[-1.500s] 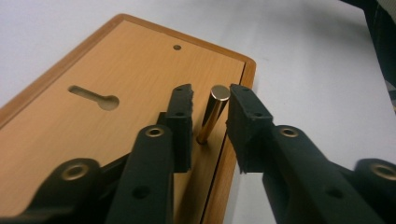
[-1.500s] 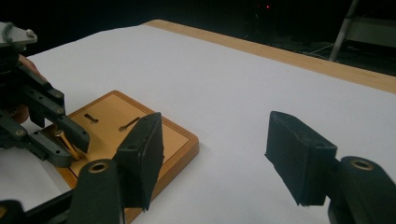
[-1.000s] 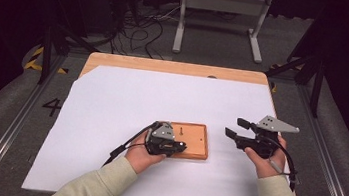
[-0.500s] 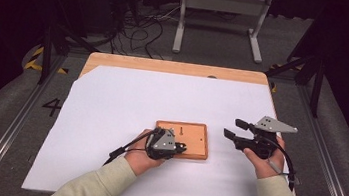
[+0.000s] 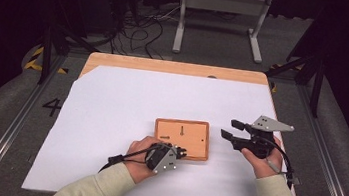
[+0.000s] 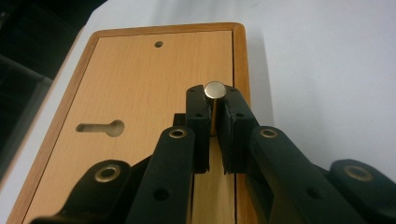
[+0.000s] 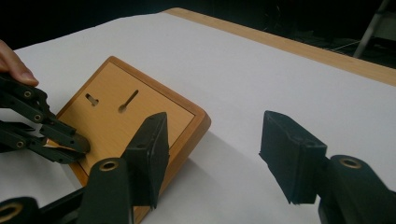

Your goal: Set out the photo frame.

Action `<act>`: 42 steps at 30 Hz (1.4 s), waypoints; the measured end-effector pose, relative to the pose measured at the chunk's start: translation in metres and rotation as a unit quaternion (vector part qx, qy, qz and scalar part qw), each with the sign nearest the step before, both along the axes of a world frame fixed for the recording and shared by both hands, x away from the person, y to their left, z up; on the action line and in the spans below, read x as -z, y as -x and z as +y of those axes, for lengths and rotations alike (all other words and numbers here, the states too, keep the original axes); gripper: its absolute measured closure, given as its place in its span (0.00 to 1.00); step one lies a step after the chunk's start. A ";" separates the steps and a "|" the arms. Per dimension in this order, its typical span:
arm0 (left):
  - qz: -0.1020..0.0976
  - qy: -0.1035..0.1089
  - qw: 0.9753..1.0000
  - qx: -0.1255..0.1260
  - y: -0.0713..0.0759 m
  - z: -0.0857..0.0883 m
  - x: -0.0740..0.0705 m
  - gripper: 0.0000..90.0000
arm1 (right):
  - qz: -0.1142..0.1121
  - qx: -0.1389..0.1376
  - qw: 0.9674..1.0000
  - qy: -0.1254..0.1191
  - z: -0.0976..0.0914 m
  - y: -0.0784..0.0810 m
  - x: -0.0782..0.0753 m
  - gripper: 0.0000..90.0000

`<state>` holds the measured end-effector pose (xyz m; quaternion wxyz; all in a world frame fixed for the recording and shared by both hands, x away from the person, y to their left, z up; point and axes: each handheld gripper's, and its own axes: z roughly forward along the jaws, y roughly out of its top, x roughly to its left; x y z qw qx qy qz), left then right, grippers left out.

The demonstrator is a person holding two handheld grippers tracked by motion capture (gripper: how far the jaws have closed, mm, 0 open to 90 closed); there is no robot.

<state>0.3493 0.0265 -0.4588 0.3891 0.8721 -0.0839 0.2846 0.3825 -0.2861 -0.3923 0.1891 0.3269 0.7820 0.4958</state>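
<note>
We see the left gripper (image 6: 215, 119) pinching a small metal pin (image 6: 215, 90) over the board (image 5: 192, 140), near its edge; the right gripper (image 7: 215, 158) hangs beside it, jaws spread, just been closing, nothing between.

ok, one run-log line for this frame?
left gripper: shut on metal pin, over wooden board | right gripper: open, nothing between jaws, which have just been closing, beside board | white sheet under board

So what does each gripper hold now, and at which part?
The left gripper clamps a small metal pin just below its round head, over the wooden board. The right gripper is open, holding nothing.
</note>
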 end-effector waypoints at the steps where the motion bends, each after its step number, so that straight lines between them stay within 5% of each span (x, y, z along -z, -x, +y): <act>1: -0.009 -0.008 1.000 0.002 0.001 0.000 -0.001 0.93 | 0.000 -0.003 1.000 0.003 0.001 0.000 0.000 0.47; 6: -0.030 -0.020 0.999 0.007 0.005 -0.001 0.000 0.93 | -0.001 -0.019 1.000 0.018 0.009 -0.001 -0.001 0.48; 10: -0.032 -0.017 0.999 0.007 0.006 -0.001 0.001 0.93 | 0.015 -0.029 0.999 0.020 0.017 -0.005 -0.003 0.39; 14: -0.041 -0.023 0.999 0.005 0.008 -0.001 0.000 0.93 | 0.073 -0.032 0.997 0.023 0.027 -0.017 -0.003 0.29; 19: -0.039 -0.021 0.999 0.005 0.007 -0.001 0.001 0.93 | 0.144 -0.045 0.988 0.035 0.042 -0.036 0.008 0.21; 29: -0.036 -0.024 0.999 0.006 0.007 0.000 0.001 0.93 | 0.200 -0.075 0.976 0.033 0.059 -0.054 0.027 0.22; 35: -0.035 -0.020 0.999 0.005 0.007 0.000 0.001 0.93 | 0.241 -0.104 0.965 0.021 0.069 -0.063 0.039 0.32; 42: -0.023 -0.015 1.000 0.010 0.008 0.000 0.002 0.88 | 0.240 -0.116 0.963 0.025 0.067 -0.063 0.037 0.35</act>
